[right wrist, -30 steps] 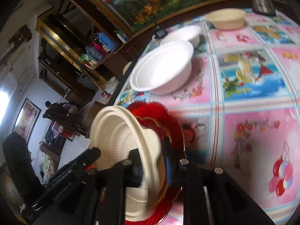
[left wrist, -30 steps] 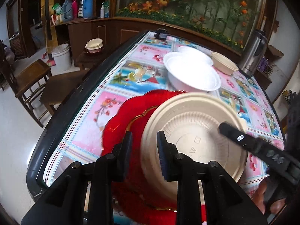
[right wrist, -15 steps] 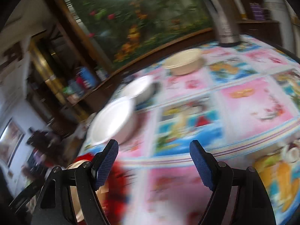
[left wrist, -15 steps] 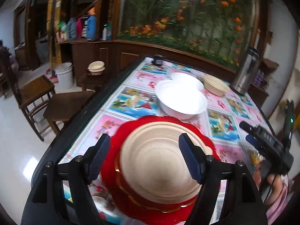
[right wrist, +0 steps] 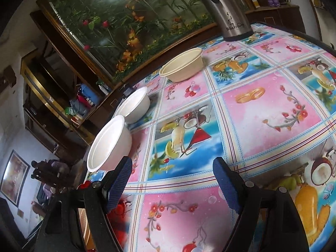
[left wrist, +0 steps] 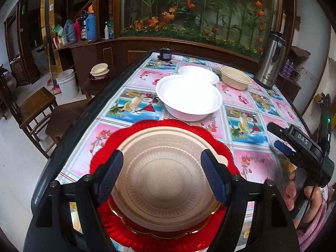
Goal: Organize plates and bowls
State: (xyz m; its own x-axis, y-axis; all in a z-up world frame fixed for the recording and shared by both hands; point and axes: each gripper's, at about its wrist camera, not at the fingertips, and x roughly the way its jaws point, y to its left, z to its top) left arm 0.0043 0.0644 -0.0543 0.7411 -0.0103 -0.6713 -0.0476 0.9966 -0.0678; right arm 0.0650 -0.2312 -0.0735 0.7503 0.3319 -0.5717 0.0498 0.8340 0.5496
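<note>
Covering most of both views: table (left wrist: 134, 77) with a fruit-and-flower patterned cloth, dark rim.

Red plate (left wrist: 109, 138) with scalloped edge lies flat on the cloth, directly under and ahead of the left gripper (left wrist: 161, 175). Tan plate (left wrist: 166, 176) sits on top of it, centred, ribbed face up. Left jaws spread wide, one blue pad on each side of the tan plate's middle, hovering above it, pinching nothing.

Large white bowl (left wrist: 189, 98) stands upright just beyond the red plate, straight ahead of the left jaws. In the right wrist view the same bowl (right wrist: 109, 145) is just past the left-hand pad, up and to the left. Second white bowl (left wrist: 198, 73) is behind it, rims touching or nearly so; can't tell which. Tan bowl (left wrist: 236, 80) is further out, ahead and right of the left jaws, near a steel flask (left wrist: 271, 61) at the far table edge.

Right gripper (right wrist: 172, 183): jaws spread wide, only bare cloth between the pads, nothing held. From the left wrist view the right gripper (left wrist: 279, 136) is off to the right of the stacked plates, clear of them, with the hand (left wrist: 302, 193) holding it from below.

Small dark object (left wrist: 166, 53) at the far end of the table, too small to identify.
</note>
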